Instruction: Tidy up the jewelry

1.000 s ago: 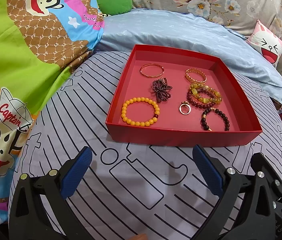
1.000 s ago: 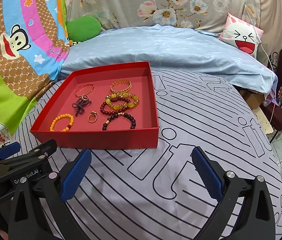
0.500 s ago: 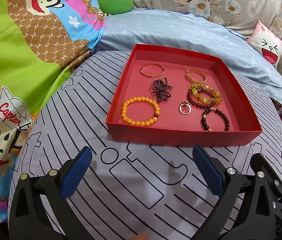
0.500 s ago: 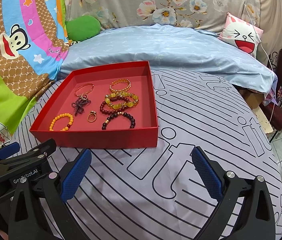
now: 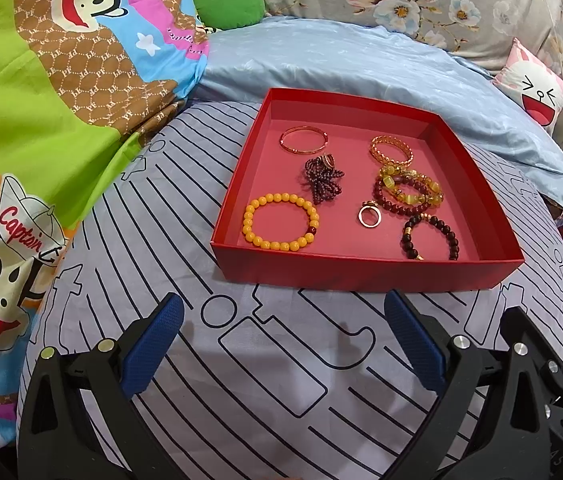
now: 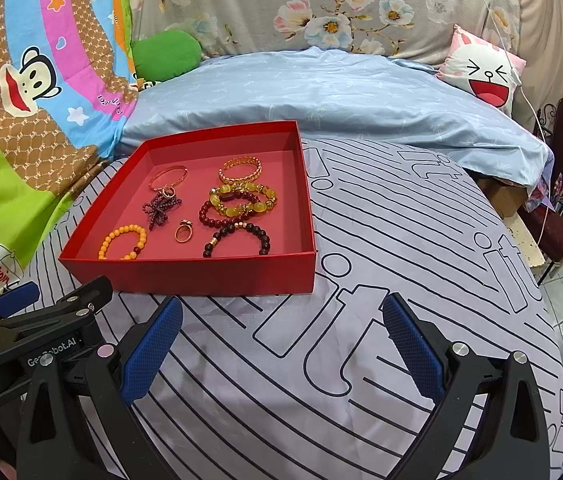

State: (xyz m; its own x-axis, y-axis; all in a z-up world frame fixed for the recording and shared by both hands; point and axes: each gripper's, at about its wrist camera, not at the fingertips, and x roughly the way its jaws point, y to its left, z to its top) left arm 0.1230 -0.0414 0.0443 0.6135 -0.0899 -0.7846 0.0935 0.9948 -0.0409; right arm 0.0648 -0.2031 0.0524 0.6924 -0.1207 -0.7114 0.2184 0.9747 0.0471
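Red tray (image 5: 365, 276) w/ jewelry sits on striped grey sheet (image 5: 265, 360): orange bead bracelet (image 5: 280, 222) front-left, gold ring (image 5: 369, 215) mid, dark bead bracelet (image 5: 431, 236) front-right. Left gripper (image 5: 283, 340) & right gripper (image 6: 281, 340) both near tray's front wall, jaws wide apart, holding nothing.

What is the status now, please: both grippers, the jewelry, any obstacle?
Left gripper open, empty, short of red tray. Right gripper open, empty. Jewelry all in tray, yellow bead bracelet nearest left gripper. Nothing in the way.
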